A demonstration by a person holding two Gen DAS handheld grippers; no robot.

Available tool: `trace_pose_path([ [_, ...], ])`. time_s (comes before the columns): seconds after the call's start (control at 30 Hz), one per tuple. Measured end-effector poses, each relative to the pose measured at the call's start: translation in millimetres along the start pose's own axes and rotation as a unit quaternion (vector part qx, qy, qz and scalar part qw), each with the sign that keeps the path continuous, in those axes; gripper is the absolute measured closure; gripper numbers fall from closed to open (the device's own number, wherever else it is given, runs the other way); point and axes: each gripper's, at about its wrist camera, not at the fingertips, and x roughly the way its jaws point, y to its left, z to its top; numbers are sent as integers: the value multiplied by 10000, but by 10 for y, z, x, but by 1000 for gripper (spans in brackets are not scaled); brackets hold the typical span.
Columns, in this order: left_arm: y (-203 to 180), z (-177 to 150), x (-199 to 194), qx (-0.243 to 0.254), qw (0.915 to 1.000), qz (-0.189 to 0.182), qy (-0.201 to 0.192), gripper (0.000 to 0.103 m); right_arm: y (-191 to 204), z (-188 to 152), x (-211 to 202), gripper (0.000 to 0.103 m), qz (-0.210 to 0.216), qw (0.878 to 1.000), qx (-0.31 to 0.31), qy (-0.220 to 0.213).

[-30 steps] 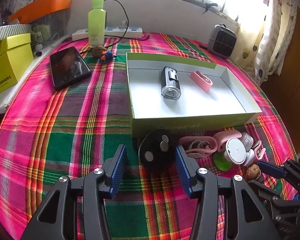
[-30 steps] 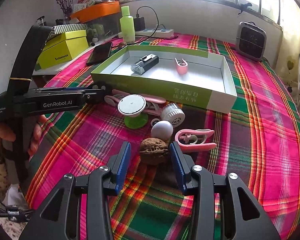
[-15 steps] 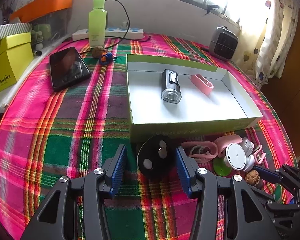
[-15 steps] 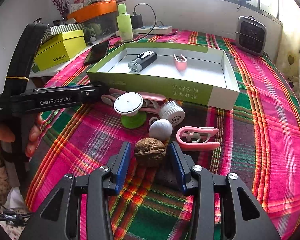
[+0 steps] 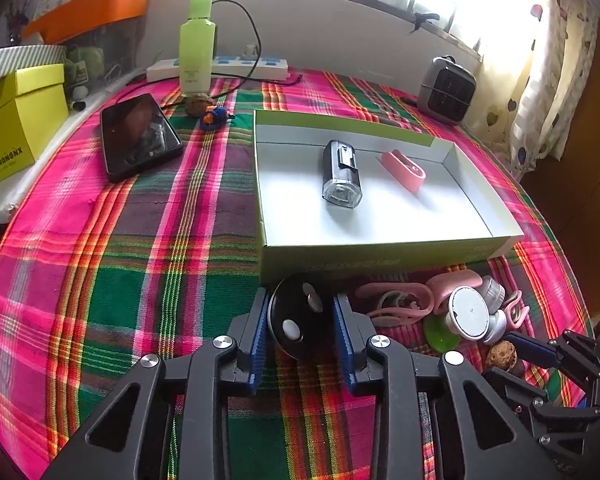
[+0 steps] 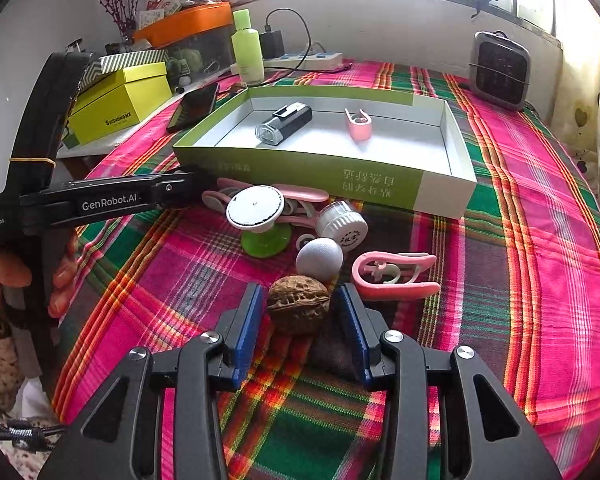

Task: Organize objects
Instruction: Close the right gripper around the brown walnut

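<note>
A windowsill room; a table under a pink-and-green plaid cloth (image 5: 120, 280), both my grippers working beside a shallow green box (image 5: 380, 254).

Over the last second my left gripper (image 5: 300, 322) has narrowed its jaws until the blue pads touch, or nearly touch, the black disc (image 5: 296, 320) by the box's front wall. My right gripper (image 6: 300, 314) still straddles the walnut (image 6: 299, 304), jaws spread with gaps either side. A bike light (image 5: 341, 174) and pink clip (image 5: 404, 165) already lie boxed; I judge both lifts imminent.

Two walnuts (image 6: 298, 304) (image 5: 198, 103), three pink clips (image 6: 396, 274) (image 6: 358, 124) (image 5: 396, 300), one tray (image 6: 300, 172)
</note>
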Motion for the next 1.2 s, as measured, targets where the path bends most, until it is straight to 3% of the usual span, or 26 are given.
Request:
trace_pose_path([
  [0.23, -11, -2, -28, 35, 10000, 33, -53, 78, 1, -2, -13, 71, 11, 10000, 3, -16],
  [1.2, -43, -22, -241, 77, 9997, -80, -224, 79, 7, 39, -102, 71, 98, 9998, 27, -190],
])
